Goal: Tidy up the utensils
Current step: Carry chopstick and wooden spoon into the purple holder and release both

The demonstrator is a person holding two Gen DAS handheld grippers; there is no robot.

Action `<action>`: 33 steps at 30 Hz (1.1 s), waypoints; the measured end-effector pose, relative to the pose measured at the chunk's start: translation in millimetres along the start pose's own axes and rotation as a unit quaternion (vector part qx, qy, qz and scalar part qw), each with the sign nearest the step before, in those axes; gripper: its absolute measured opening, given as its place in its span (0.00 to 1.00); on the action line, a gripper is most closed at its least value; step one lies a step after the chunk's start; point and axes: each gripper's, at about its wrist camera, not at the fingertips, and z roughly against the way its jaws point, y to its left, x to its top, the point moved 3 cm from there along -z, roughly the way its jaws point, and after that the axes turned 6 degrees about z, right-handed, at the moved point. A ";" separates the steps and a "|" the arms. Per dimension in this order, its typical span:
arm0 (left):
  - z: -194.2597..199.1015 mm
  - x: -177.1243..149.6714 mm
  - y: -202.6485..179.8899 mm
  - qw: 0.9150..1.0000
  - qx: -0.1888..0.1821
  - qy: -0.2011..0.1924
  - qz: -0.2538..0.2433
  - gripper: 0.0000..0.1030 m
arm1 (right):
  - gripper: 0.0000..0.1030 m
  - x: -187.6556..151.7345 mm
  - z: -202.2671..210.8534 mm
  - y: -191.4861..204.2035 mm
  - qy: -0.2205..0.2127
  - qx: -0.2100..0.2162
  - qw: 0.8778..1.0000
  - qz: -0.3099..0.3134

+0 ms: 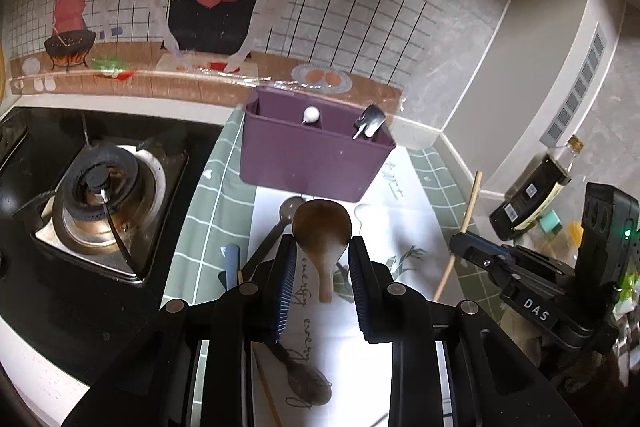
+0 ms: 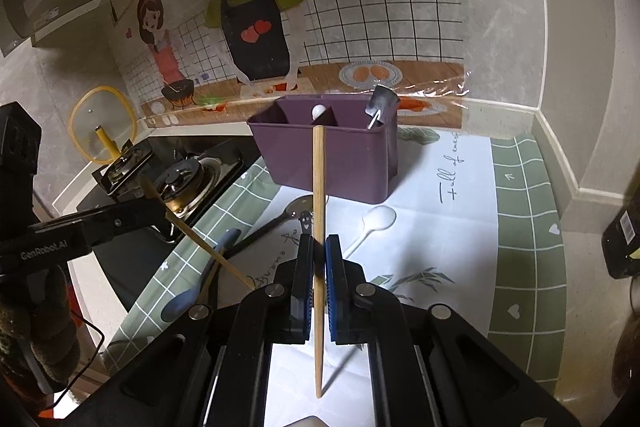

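Observation:
A purple divided utensil box (image 1: 316, 155) stands on the mat by the wall, holding a white spoon (image 1: 311, 115) and a metal utensil (image 1: 370, 121); it also shows in the right wrist view (image 2: 332, 151). My left gripper (image 1: 322, 247) is open, its fingers either side of a wooden spoon (image 1: 322, 231) lying on the mat. My right gripper (image 2: 319, 247) is shut on a wooden chopstick (image 2: 319, 187), held upright in front of the box. The right gripper with its chopstick (image 1: 470, 205) shows at the right of the left wrist view.
A gas stove (image 1: 100, 195) sits to the left. On the mat lie a metal spoon (image 1: 276, 231), a blue spoon (image 2: 204, 279), a white plastic spoon (image 2: 374, 223), another chopstick (image 2: 200, 235). A dark sauce bottle (image 1: 536, 187) stands at the right.

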 end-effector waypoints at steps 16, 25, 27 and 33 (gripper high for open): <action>59.1 161.1 -40.1 0.990 -0.038 -0.125 -0.060 0.26 | 0.06 163.7 76.5 17.0 -0.158 -0.045 0.984 0.068; -2.2 223.4 -28.1 0.991 -0.018 -0.118 -0.064 0.26 | 0.06 213.3 26.2 10.4 -0.176 -0.078 0.980 0.059; -23.5 223.9 -22.3 0.992 -0.011 -0.107 -0.062 0.26 | 0.06 210.8 3.5 8.2 -0.166 -0.074 0.982 0.059; -95.0 211.2 1.9 0.998 -0.003 -0.052 -0.046 0.26 | 0.06 186.4 -63.5 -13.0 -0.116 -0.055 0.991 0.026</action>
